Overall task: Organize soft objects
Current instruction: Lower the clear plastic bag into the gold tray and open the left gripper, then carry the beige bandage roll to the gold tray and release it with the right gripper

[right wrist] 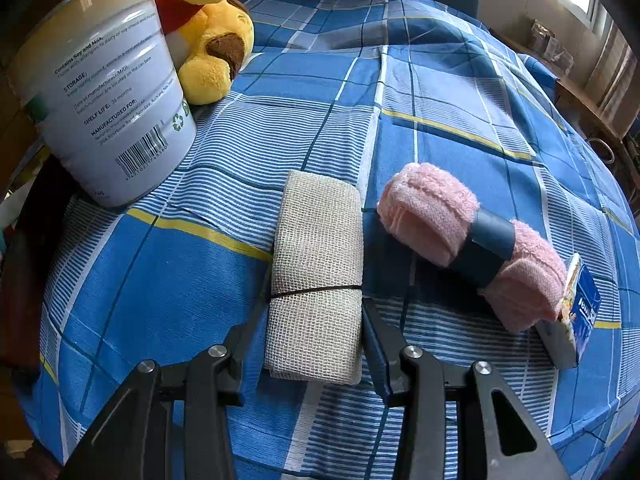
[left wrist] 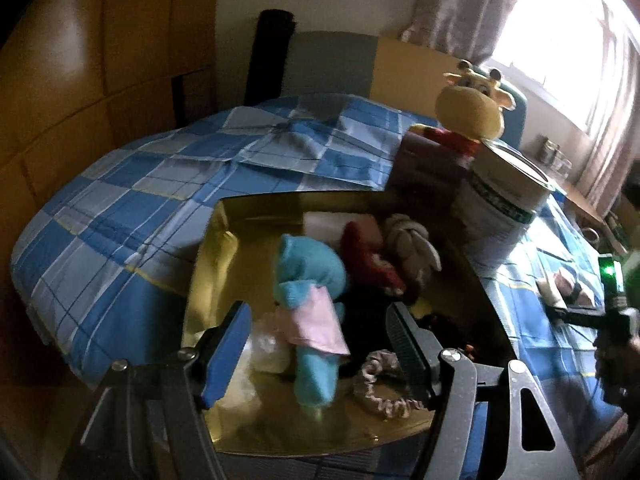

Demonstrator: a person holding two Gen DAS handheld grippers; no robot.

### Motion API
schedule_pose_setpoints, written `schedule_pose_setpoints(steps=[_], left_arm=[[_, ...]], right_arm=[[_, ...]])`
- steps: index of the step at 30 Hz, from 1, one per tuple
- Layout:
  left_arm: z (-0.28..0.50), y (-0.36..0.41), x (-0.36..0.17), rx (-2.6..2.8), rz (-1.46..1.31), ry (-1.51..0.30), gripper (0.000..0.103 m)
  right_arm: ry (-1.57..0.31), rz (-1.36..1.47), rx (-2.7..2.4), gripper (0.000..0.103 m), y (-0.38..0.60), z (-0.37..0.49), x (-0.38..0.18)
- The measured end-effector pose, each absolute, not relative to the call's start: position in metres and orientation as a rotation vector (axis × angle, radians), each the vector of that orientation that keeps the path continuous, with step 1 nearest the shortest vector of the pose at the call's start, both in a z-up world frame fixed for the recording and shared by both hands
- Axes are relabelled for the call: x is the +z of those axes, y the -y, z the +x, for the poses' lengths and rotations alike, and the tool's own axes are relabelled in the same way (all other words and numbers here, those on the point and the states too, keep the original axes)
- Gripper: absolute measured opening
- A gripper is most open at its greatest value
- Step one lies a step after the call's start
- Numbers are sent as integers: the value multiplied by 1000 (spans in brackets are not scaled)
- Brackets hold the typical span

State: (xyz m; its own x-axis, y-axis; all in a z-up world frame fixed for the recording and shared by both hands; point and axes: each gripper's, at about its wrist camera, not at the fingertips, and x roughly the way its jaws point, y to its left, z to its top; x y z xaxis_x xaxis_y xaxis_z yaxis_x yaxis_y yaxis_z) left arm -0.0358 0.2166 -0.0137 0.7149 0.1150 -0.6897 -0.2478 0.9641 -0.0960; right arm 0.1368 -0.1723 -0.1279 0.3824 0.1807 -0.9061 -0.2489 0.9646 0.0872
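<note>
your right gripper (right wrist: 316, 320) pinches the coarse-woven beige cloth roll (right wrist: 316, 276) at lower centre; your left gripper (left wrist: 318, 356) hangs spread above the fuzzy blue plush (left wrist: 310, 280) in the glossy gold box (left wrist: 216, 248)

The left gripper (left wrist: 318, 350) had matte black linkage arms joined by round silver screws, a blue pad on one finger and a ribbed black face on the other. The right gripper (right wrist: 314, 354) showed the same black arms, silver screws and triangular cut-outs.
</note>
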Motion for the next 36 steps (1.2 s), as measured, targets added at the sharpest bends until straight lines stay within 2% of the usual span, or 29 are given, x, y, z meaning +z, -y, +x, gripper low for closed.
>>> schedule_pose_setpoints(steps=[20, 36], left_arm=[[-17, -177, -15, 57, -71, -764, 70], [-11, -168, -28, -6, -57, -797, 70]], right_arm=[[-1184, 38, 243, 43, 182, 149, -124], [-1112, 79, 92, 43, 188, 228, -51]])
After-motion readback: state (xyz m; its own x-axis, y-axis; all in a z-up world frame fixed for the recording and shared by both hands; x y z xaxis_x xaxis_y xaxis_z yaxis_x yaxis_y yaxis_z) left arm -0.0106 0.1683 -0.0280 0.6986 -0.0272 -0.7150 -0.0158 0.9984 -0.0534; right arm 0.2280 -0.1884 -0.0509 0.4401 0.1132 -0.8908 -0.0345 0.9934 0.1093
